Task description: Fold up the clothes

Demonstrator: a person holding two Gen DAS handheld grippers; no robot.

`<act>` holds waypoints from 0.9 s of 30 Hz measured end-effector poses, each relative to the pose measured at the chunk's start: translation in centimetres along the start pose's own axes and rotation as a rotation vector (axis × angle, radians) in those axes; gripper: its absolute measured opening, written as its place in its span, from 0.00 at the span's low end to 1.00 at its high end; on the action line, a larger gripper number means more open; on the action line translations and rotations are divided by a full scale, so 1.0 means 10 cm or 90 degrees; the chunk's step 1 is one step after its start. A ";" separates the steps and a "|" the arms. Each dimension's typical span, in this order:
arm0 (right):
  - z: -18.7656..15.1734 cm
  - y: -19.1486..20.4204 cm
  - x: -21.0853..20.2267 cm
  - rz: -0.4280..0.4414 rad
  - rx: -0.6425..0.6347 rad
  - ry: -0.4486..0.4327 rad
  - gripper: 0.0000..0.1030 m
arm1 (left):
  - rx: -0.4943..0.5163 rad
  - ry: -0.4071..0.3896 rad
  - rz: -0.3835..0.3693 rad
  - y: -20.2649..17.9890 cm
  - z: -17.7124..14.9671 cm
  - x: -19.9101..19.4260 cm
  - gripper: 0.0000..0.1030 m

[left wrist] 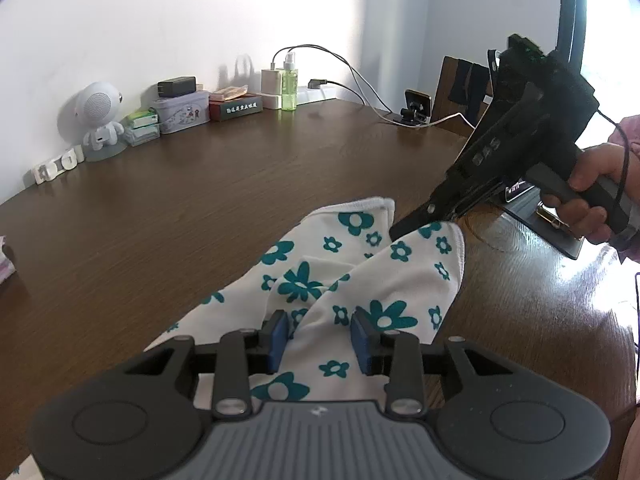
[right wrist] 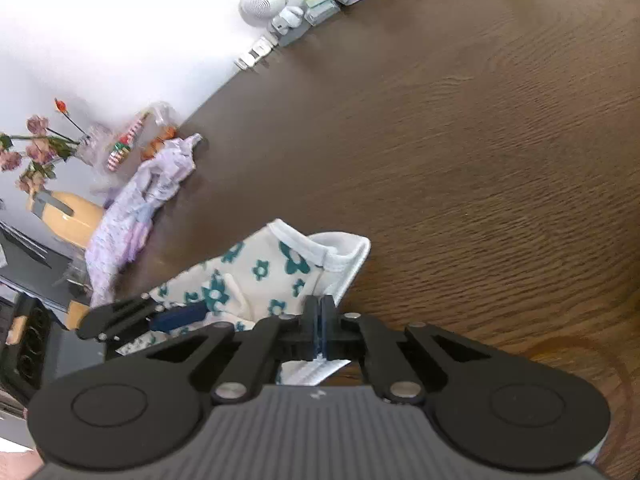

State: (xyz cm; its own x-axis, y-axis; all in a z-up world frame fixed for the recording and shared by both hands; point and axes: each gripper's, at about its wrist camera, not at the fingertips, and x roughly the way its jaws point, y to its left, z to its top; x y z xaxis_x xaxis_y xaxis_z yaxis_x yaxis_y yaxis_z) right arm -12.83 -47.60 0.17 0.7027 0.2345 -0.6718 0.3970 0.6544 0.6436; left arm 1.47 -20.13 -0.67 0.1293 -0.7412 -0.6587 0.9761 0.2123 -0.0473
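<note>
Your flowered garment [left wrist: 352, 280] lies on the brown table [left wrist: 200, 200], partly lifted. Your right gripper [right wrist: 320, 328] is clamped on its hem; your left gripper [left wrist: 320, 336] stands apart over the cloth. A vase [right wrist: 60, 216] holds flowers [right wrist: 32, 148].

This looks like a lived-in room of a home; a dark wooden table [left wrist: 200, 184] stands against a plain white wall [left wrist: 180, 12], its far edge lined with household clutter: a white robot-shaped speaker [left wrist: 96, 116], a decorated tin [left wrist: 182, 111], a green spray bottle [left wrist: 289, 84] and a plugged-in charger [left wrist: 271, 78]. A vase of pink flowers [right wrist: 32, 152] and a crumpled lilac garment [right wrist: 136, 208] sit at one end; a wooden chair back [left wrist: 460, 92] shows beyond.
</note>
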 end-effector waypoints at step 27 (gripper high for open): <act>-0.14 1.42 0.27 0.139 -0.126 0.018 0.01 | -0.060 -0.025 0.045 0.32 -0.33 -0.76 0.15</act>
State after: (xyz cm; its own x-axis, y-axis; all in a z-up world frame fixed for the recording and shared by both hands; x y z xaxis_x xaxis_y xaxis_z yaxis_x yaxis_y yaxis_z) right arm -6.10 -36.73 6.95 0.7410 0.4026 -0.5374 0.1139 0.7134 0.6915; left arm 3.03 -11.68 1.68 0.2053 -0.7463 -0.6332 0.9439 0.3219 -0.0734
